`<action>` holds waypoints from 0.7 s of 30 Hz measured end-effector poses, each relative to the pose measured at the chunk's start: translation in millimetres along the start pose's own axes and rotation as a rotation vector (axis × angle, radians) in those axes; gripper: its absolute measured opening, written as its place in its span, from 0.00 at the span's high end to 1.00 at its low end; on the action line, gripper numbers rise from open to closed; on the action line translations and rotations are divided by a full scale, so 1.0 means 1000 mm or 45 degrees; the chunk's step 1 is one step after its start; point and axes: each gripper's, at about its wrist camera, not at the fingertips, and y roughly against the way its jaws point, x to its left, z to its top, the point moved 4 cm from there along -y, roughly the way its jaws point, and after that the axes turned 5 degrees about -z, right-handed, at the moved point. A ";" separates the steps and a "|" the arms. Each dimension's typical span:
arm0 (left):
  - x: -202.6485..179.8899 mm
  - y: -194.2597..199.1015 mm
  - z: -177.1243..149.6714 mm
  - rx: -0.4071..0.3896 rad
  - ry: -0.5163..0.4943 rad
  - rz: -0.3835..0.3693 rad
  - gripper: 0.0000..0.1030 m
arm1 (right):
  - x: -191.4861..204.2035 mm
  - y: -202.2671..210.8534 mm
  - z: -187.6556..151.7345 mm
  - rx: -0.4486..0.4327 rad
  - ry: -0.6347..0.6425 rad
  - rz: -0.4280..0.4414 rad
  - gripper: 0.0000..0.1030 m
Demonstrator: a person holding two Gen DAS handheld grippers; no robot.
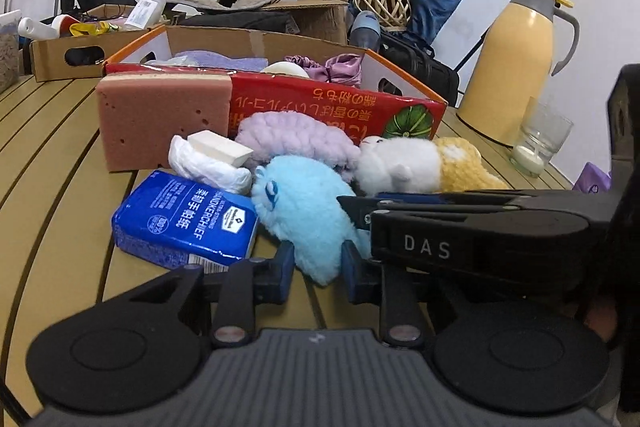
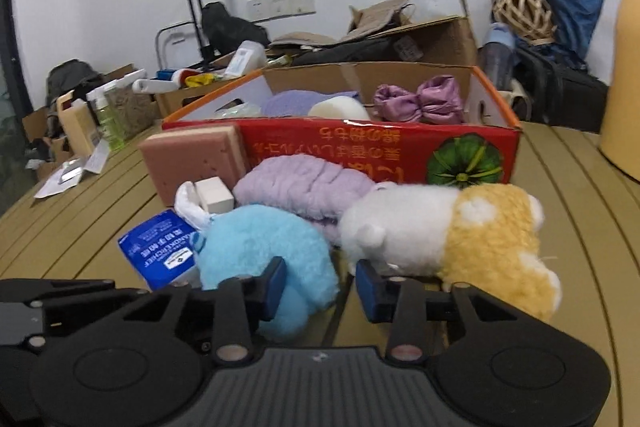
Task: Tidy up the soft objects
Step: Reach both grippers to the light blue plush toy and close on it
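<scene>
A light blue plush (image 1: 304,211) lies on the slatted table in front of a red cardboard box (image 1: 340,103). My left gripper (image 1: 316,267) has its blue pads pressed on the plush's near end. Beside it lie a white-and-yellow plush (image 2: 452,227), a lilac fluffy cloth (image 2: 304,183), a blue tissue pack (image 1: 184,219) and a pink sponge (image 1: 160,119). My right gripper (image 2: 322,285) stands narrowly open between the two plushes, and only bare table shows between its fingers. Its left finger overlaps the blue plush (image 2: 260,247). The box (image 2: 360,143) holds purple cloths and a white round piece.
A yellow thermos jug (image 1: 516,67) and a glass with a candle (image 1: 536,147) stand at the right. Brown cardboard boxes (image 1: 72,55) full of clutter and dark bags sit behind the red box. A white block (image 1: 220,147) rests on crumpled white wrapping.
</scene>
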 end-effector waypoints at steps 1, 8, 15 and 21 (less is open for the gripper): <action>0.001 -0.001 0.000 0.003 0.005 0.004 0.77 | 0.000 -0.001 0.000 0.004 -0.002 0.024 0.75; 0.004 -0.001 0.001 0.006 0.052 -0.001 0.78 | -0.011 -0.012 0.004 0.050 -0.065 0.141 0.72; 0.006 -0.003 0.001 0.002 0.075 -0.016 0.78 | -0.033 -0.025 0.003 0.064 -0.177 0.292 0.67; 0.012 -0.001 0.002 0.022 0.158 -0.116 0.81 | -0.020 -0.016 0.007 0.076 -0.102 0.249 0.92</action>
